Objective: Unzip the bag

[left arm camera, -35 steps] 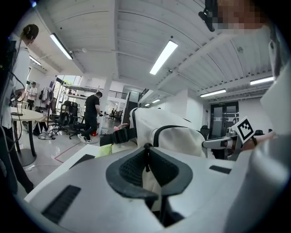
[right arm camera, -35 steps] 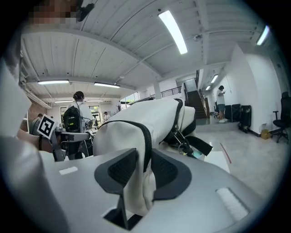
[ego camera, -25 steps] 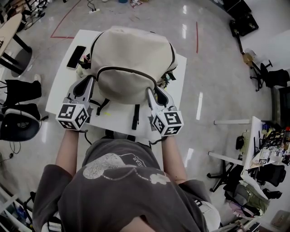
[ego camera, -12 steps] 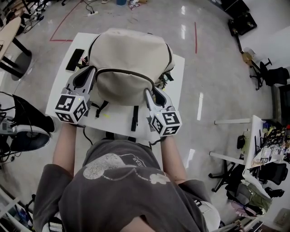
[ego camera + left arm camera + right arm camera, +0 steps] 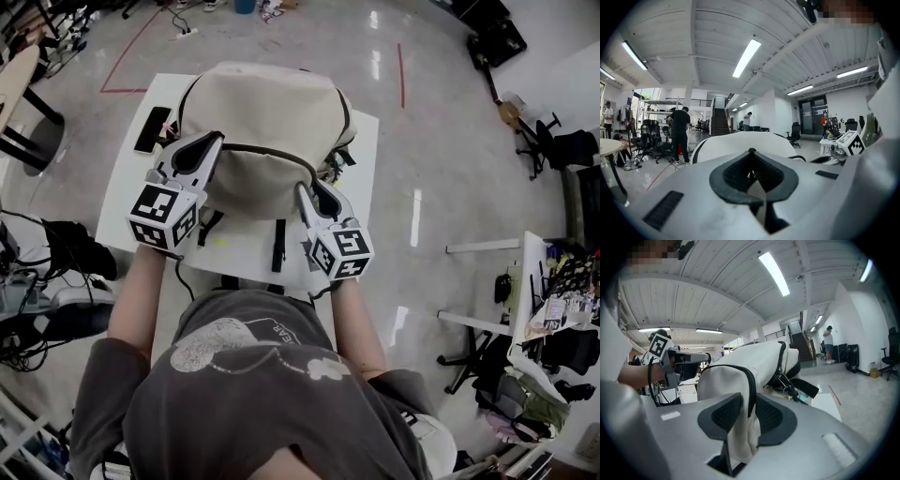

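A beige backpack (image 5: 267, 103) lies on a white table (image 5: 246, 251), with its dark zipper (image 5: 267, 150) curving across the near side. My left gripper (image 5: 208, 142) is at the zipper's left end, over the bag's left shoulder. In the left gripper view its pads (image 5: 733, 173) are almost together on a small dark zipper pull (image 5: 751, 175). My right gripper (image 5: 306, 192) is at the zipper's right end. There its pads (image 5: 725, 412) are shut on a fold of the beige fabric (image 5: 723, 380) that carries the zipper's edge.
A black phone (image 5: 155, 129) lies on the table's left side beside the bag. Black straps (image 5: 279, 244) hang toward the near table edge. Office chairs (image 5: 70, 253) stand on the left and a cluttered desk (image 5: 553, 309) on the right. People stand far off (image 5: 680, 133).
My left gripper has risen and moved up and to the right along the bag's left side, rolling a little. The right gripper and the bag have stayed in place.
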Tool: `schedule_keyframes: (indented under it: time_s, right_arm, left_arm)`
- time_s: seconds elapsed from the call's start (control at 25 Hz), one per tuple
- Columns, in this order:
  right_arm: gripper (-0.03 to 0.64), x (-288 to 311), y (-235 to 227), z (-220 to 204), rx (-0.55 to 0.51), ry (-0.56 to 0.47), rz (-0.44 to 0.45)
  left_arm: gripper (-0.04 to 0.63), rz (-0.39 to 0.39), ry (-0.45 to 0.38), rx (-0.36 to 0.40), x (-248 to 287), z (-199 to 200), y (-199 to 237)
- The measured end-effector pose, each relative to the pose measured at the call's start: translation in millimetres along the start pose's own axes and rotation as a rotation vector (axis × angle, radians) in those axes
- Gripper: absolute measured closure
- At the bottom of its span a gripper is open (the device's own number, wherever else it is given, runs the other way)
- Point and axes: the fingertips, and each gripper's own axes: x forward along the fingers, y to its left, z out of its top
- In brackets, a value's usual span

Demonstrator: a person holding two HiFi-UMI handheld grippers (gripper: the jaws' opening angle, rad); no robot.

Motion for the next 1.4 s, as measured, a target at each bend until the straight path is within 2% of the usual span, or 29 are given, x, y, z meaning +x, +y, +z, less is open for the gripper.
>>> schedule_keyframes:
  time_s: [0.08, 0.24, 0.56, 0.84, 1.12, 1.4]
  right_arm:
    - [0.518, 0.4, 0.3, -0.5, 0.003, -0.002, -0.001]
    - [0.518, 1.9, 0.5, -1.4, 0.003, -0.004, -0.004]
    - [0.518, 0.1, 2.4, -1.9, 0.003, -0.006, -0.008]
    - [0.518, 1.0, 0.2, -4.2, 0.002, -0.005, -0.019]
    - [0.518, 2.3, -2.2, -3.2, 0.002, -0.005, -0.036]
    - [0.517, 0.9, -1.9, -3.3, 0.011, -0.008, -0.057]
  left_arm:
    - [0.566, -0.015, 0.003, 0.021, 5.2, 1.8, -8.0]
    - [0.566, -0.051, -0.003, 0.01, 17.1, 3.9, -24.0]
    - [0.568, -0.175, 0.003, 0.063, 39.8, 6.9, -75.6]
    - [0.566, -0.184, -0.025, 0.007, 41.7, 3.5, -78.5]
    - [0.563, -0.18, -0.051, -0.009, 21.8, -1.7, -79.3]
    - [0.561, -0.177, 0.024, -0.121, -8.0, -44.5, -75.7]
